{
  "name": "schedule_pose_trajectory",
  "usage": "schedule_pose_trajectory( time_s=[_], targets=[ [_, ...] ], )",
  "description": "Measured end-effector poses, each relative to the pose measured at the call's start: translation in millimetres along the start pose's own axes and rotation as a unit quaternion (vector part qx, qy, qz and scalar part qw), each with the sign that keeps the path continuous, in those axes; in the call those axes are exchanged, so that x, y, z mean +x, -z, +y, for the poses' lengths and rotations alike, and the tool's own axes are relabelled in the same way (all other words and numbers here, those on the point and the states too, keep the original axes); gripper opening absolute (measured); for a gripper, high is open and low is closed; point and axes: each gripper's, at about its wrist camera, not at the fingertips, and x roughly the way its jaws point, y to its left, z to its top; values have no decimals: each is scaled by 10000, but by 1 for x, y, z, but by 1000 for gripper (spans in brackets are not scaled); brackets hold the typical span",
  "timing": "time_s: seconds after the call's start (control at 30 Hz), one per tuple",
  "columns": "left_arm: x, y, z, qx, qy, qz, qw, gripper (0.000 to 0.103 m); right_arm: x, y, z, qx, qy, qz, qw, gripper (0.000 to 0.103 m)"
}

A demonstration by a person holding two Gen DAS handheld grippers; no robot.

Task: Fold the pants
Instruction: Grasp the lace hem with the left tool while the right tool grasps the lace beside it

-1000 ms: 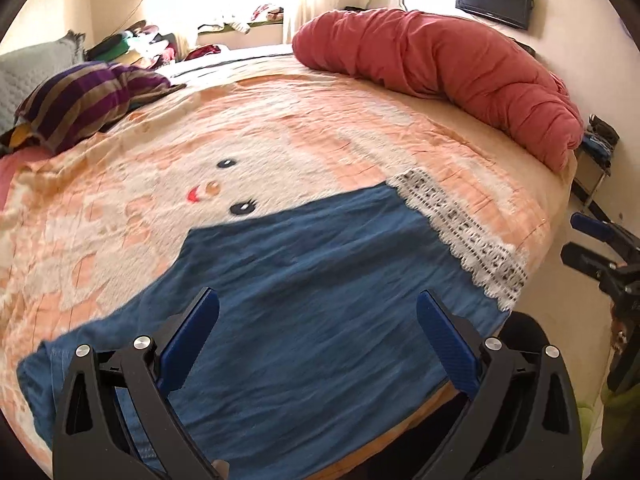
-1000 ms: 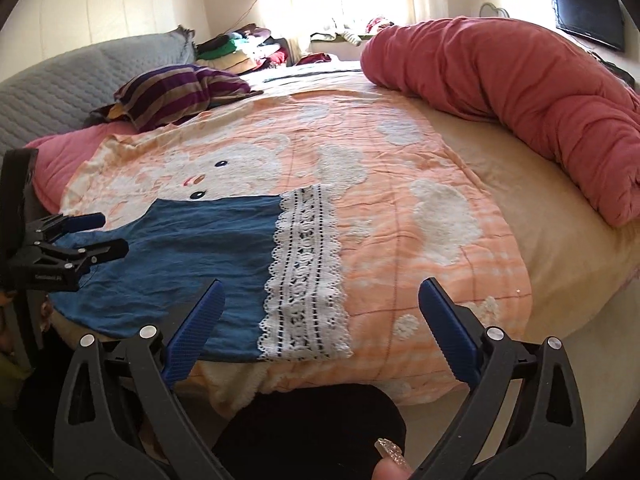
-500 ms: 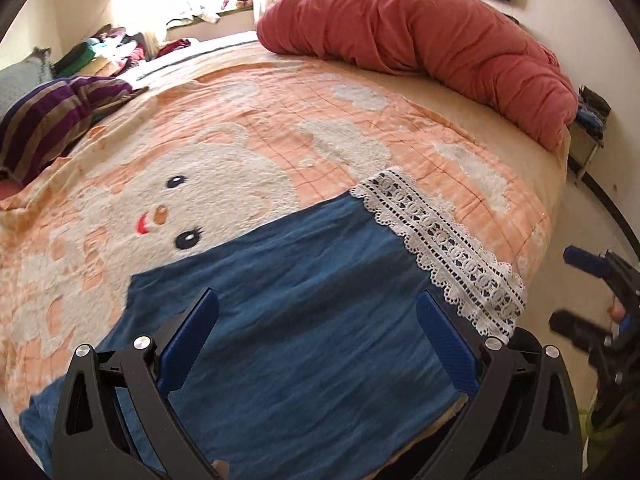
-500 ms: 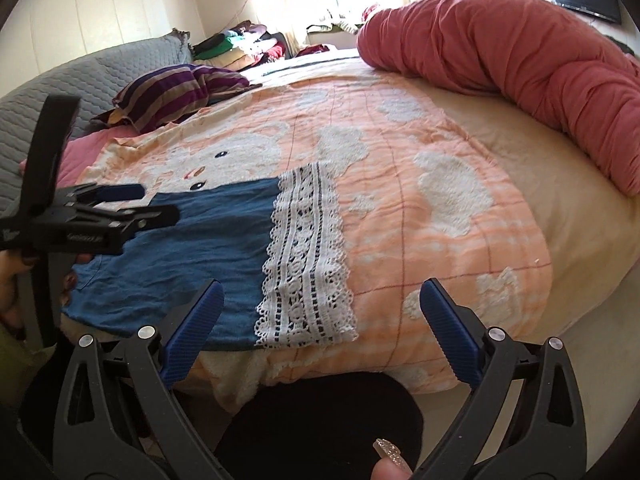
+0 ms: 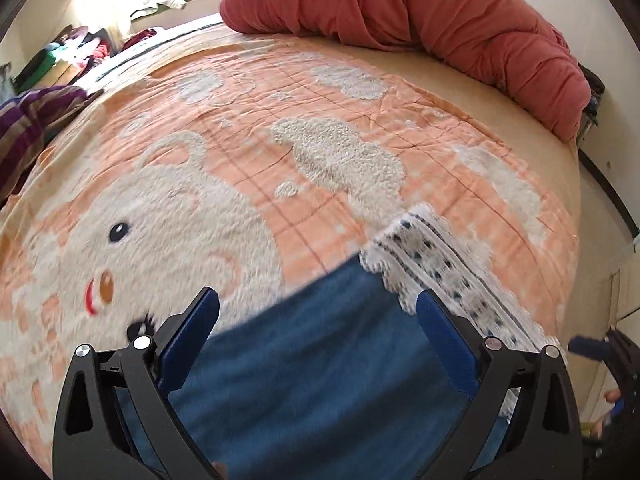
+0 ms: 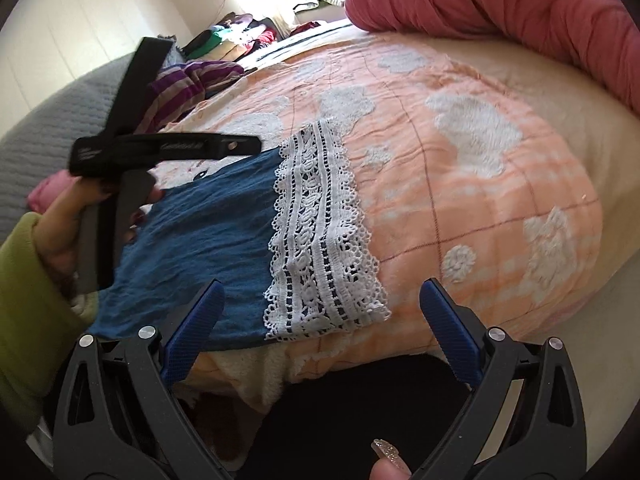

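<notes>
Step in hand, as I judge it: the approach, before any grasp. The pants lie flat on the bed blanket, blue cloth with a white lace hem.

Left claw: jaws spread wide, nothing between them. The blue cloth is directly under and ahead of it, and the lace hem starts just beyond its right finger. I cannot tell if the fingers touch the cloth.

Right claw: jaws also spread wide, empty. The lace hem is straight ahead of it, the near corner of the hem just past its left finger, at the bed edge. The left claw shows up ahead and to its left, over the blue part, held by a hand in a green sleeve.

Next move, my guess: each claw needs to come down on an edge of the pants and pinch one layer cleanly, right one on the hem corner, then carry it over toward the other end.

Containers: none in view. Red duvet rolled up far ahead of both claws, clear of the work
</notes>
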Motion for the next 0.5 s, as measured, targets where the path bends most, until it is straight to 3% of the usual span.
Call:
schedule_pose_trajectory(
  time_s=[0.23,0.33,0.4,0.5],
  targets=[
    [39,-8,3,215,561,246,9979,98,16,1,0,130,-77,160,9998,86],
    [50,-8,8,97,847,312,9959,98,25,5,-1,215,-38,253,9994,76],
    [52,-8,10,13,986,284,9947,98,25,6,-3,260,11,203,9995,61],
    [51,-6,9,96,1143,231,9931,83,20,3,-9,360,-96,56,9993,48]
  ],
)
